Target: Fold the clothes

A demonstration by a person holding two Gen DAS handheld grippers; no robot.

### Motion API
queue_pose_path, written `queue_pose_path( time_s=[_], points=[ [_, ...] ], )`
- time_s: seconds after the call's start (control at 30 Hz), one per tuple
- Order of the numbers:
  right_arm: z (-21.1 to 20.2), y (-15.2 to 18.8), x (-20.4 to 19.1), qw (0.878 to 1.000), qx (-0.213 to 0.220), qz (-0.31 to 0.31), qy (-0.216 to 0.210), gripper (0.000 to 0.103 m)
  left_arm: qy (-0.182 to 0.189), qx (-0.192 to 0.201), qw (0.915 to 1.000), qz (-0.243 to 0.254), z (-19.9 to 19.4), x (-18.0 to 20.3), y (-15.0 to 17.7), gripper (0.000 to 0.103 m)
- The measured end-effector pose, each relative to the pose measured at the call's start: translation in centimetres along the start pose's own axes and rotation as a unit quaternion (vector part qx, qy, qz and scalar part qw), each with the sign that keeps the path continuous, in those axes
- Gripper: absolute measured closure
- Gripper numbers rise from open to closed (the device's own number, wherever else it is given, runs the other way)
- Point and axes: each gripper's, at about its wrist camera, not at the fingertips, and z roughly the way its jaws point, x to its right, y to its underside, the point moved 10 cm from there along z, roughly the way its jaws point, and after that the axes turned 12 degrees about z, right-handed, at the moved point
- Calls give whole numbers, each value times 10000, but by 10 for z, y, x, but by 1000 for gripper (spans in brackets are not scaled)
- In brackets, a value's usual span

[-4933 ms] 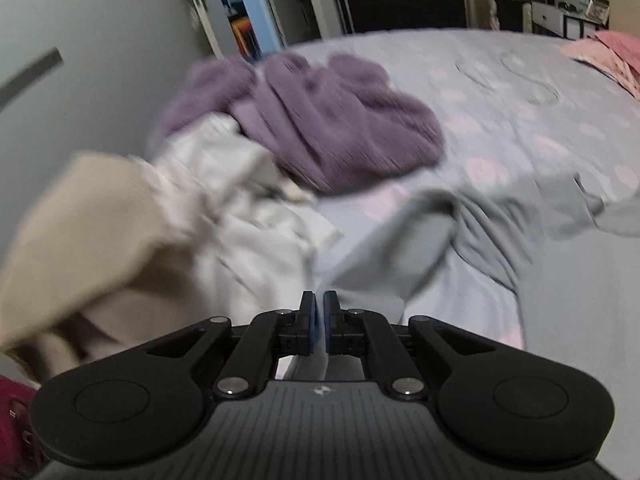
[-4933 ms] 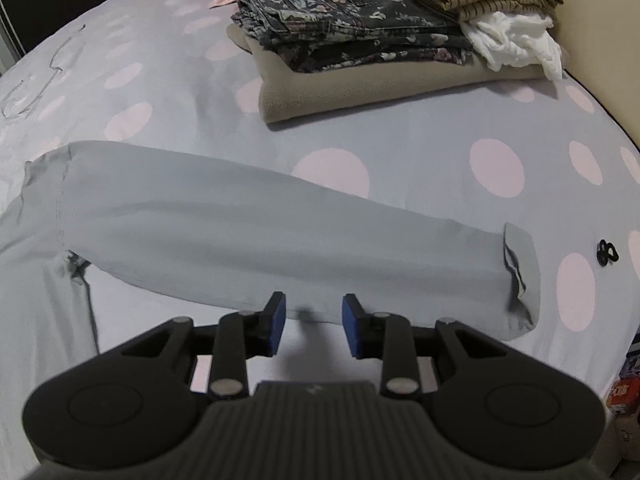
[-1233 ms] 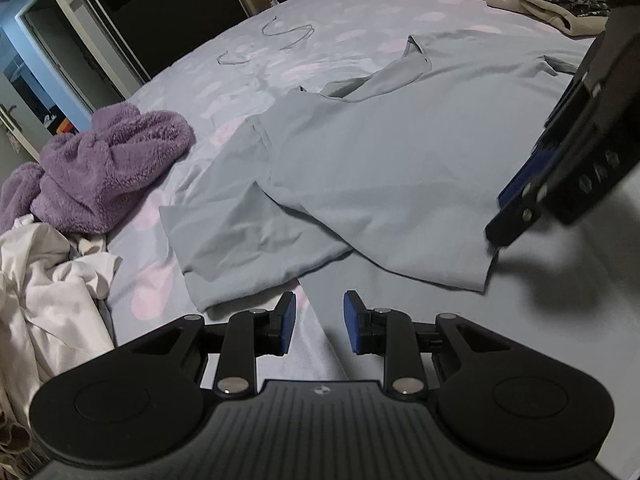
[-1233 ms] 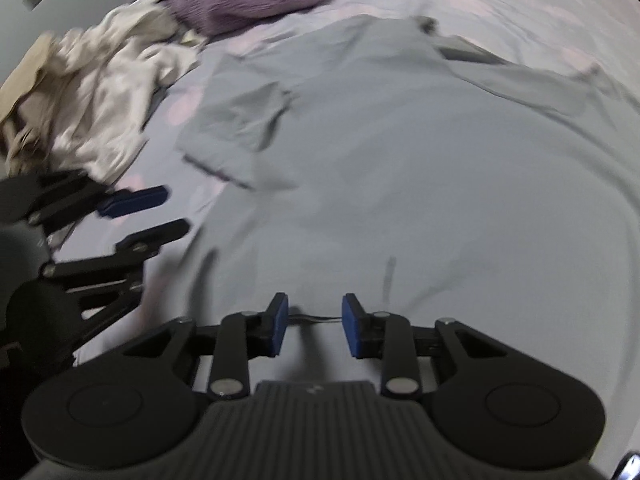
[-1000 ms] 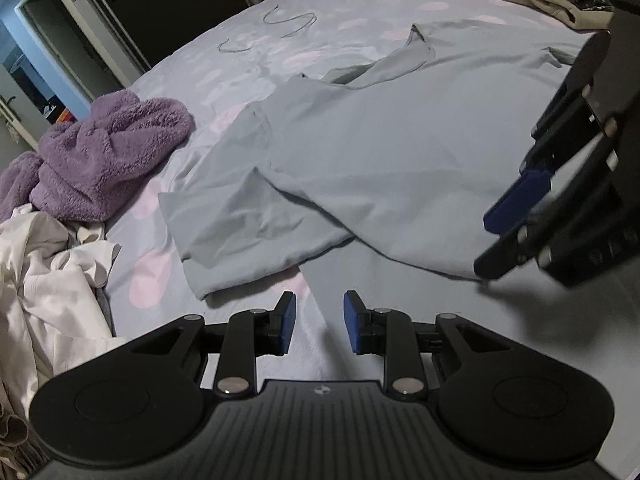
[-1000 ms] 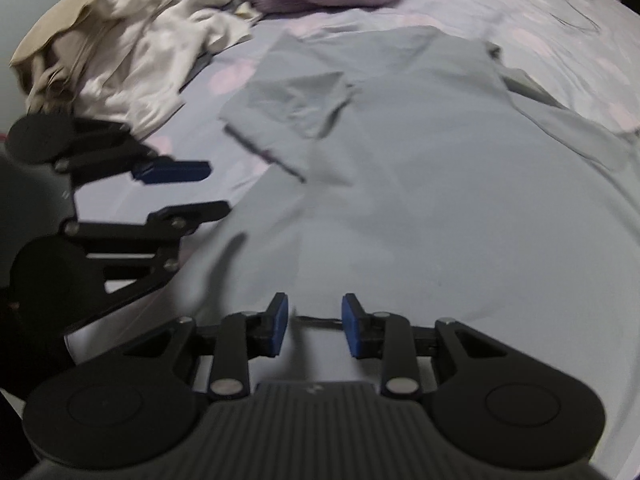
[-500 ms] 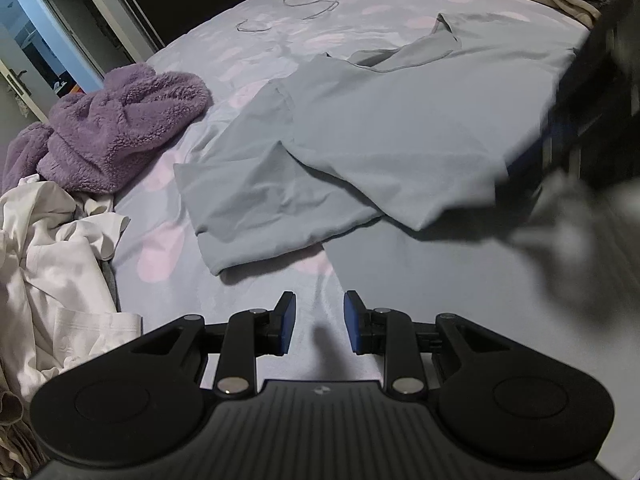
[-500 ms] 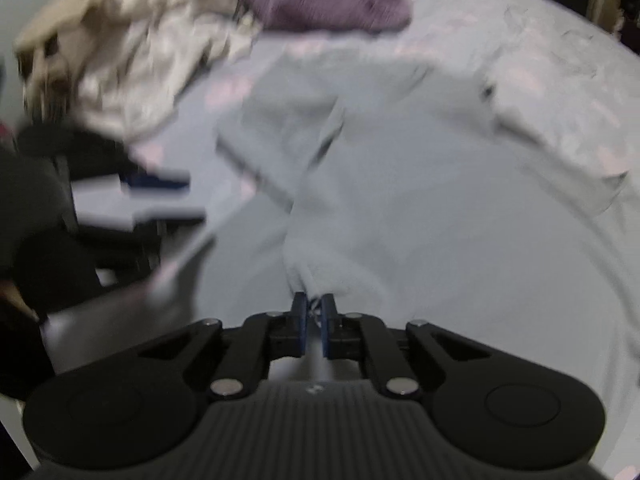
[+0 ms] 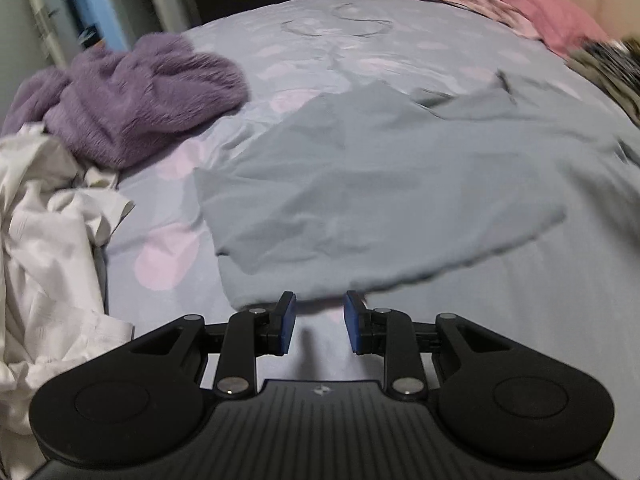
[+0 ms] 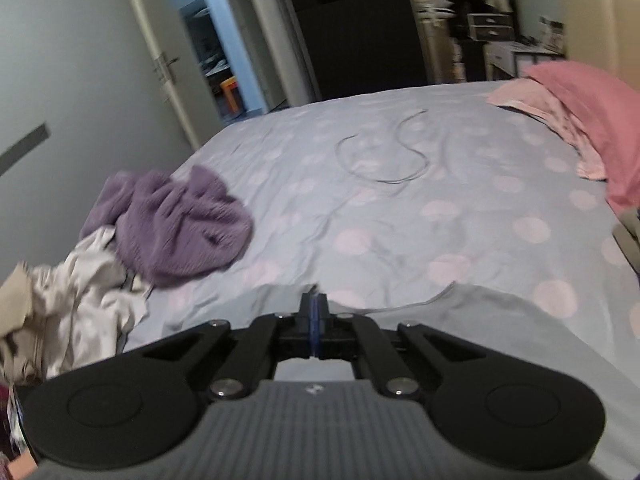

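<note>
My left gripper (image 9: 317, 322) hangs low over the bed sheet (image 9: 400, 52), fingers (image 9: 285, 322) set a moderate gap apart, nothing between them. Bare sheet and a pink dot show through the gap.

Just past the left fingertips lies the near hem of the grey t-shirt (image 9: 380, 184). It is spread over the middle of the bed, folded over on itself, its near edge lifted a little with a shadow under it. Can't tell from the blur how neat the fold is.

My right gripper (image 10: 315, 312) has its blue pads pressed together. Grey t-shirt (image 10: 500, 320) fabric sits right at and below the tips, so I read it as pinching the shirt edge; the pinch point itself is hidden by the fingers.

Left of the shirt, at the bed's edge: a crumpled white garment (image 9: 48, 248). Past that, touching it, a purple fleece (image 9: 132, 92) heap.

Beyond the shirt, mid-bed, a thin cable (image 10: 384, 152) lies in loose loops on the sheet.

Far right of the shirt: pink clothes (image 10: 580, 120) piled at the head end, with a dark patterned stack (image 9: 612, 64) blurred just nearer than them.

Behind the bed, an open door (image 10: 168, 60) and a dark doorway.
</note>
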Motion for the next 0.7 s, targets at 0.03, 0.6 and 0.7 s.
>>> queue_pose_path(
  time_s=[0.03, 0.6, 0.7],
  points=[
    [3, 2, 5, 9999, -96, 64, 1, 102, -1, -6, 10000, -83, 1, -2, -2, 79],
    [133, 128, 51, 9753, -2069, 398, 664, 71, -20, 98, 9994, 325, 5, 17, -29, 78],
    [146, 128, 58, 9765, -1968, 464, 740, 71, -50, 19, 9997, 240, 9, 12, -26, 78]
  ],
)
